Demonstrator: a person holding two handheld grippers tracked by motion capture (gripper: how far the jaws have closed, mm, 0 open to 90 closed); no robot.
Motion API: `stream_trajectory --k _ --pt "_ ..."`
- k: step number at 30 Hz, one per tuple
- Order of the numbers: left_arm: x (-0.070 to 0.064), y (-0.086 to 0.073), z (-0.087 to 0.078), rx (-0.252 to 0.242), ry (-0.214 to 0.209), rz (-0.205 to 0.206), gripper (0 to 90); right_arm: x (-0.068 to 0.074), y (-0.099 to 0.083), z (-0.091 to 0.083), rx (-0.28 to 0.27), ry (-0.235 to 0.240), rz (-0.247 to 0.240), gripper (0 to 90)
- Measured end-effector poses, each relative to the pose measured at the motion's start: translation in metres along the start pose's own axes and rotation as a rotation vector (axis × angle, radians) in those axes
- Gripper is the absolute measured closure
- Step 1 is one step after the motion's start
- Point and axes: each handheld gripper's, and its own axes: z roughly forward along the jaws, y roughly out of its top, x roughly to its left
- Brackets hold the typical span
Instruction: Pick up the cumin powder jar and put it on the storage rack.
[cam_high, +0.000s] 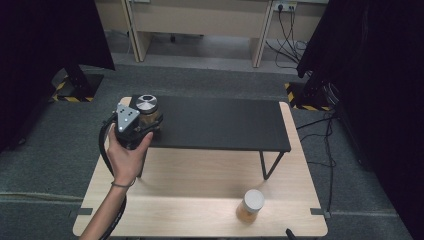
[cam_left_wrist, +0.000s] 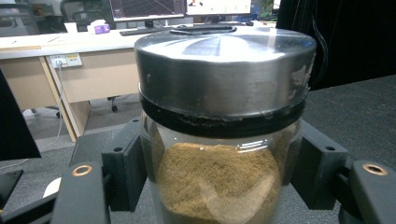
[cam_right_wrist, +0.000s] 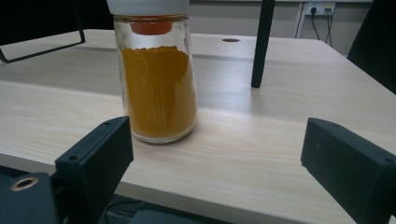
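A glass jar of brown powder with a metal lid (cam_high: 146, 106) stands at the left end of a black raised shelf (cam_high: 220, 125). My left gripper (cam_high: 147, 122) is shut on it, and a hand holds the gripper from the near side. In the left gripper view the jar (cam_left_wrist: 219, 140) sits between both black jaws, whose pads press its glass sides. A second jar with a white lid and orange powder (cam_high: 251, 205) stands on the wooden table (cam_high: 200, 175) near the front right. In the right gripper view this jar (cam_right_wrist: 156, 79) is just ahead, left of centre, and my right gripper (cam_right_wrist: 215, 154) is open wide.
The shelf rests on thin black legs (cam_high: 270, 165) over the table's back half. One leg (cam_right_wrist: 261, 42) rises behind the orange jar. Grey carpet surrounds the table, with desks (cam_high: 200, 20) and cables (cam_high: 325, 130) beyond.
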Motion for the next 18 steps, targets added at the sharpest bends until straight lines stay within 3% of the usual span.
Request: stream_trajectory --k 12,18 --pt "0.0004 -0.0043 -0.0001 -0.020 -0.004 -0.003 29.4 -0.0001 0.0000 0.0004 0.000 0.003 -0.003 9.4" --pt "-0.0010 -0.0027 -0.0021 -0.030 -0.012 -0.022 15.7 -0.0002 0.0002 0.0005 0.001 0.004 -0.002 9.4"
